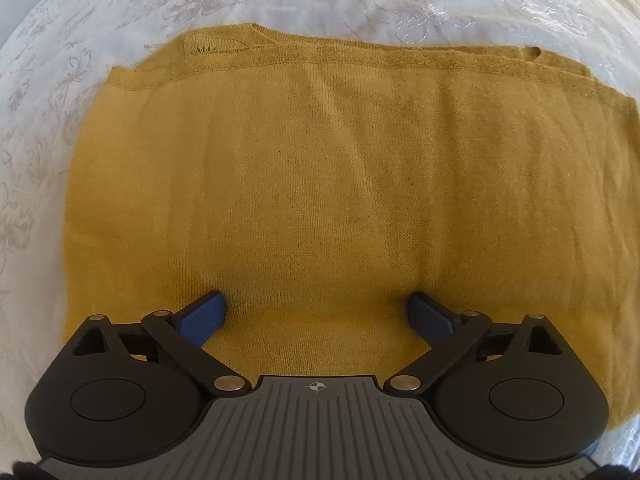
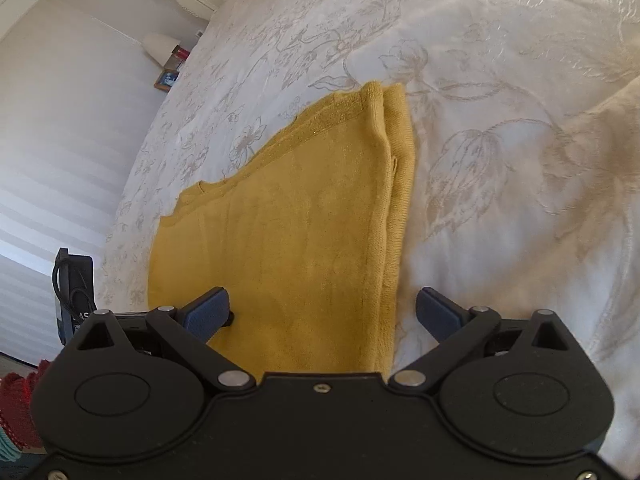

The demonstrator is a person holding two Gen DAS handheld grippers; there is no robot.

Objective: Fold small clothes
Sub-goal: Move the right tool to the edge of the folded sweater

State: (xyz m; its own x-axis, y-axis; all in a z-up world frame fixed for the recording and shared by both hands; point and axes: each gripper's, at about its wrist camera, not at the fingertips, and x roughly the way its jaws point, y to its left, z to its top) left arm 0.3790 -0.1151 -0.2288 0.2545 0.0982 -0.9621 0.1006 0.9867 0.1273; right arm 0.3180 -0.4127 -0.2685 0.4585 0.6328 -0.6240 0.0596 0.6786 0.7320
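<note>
Mustard knit garment lay folded flat on bed's white floral bedspread, layered edges stacked along right side. Left gripper hung over garment's near part, blue pads wide apart, nothing between. Right gripper straddled garment's right edge, jaws apart, gripping nothing. Small lamp beside bed.
</note>
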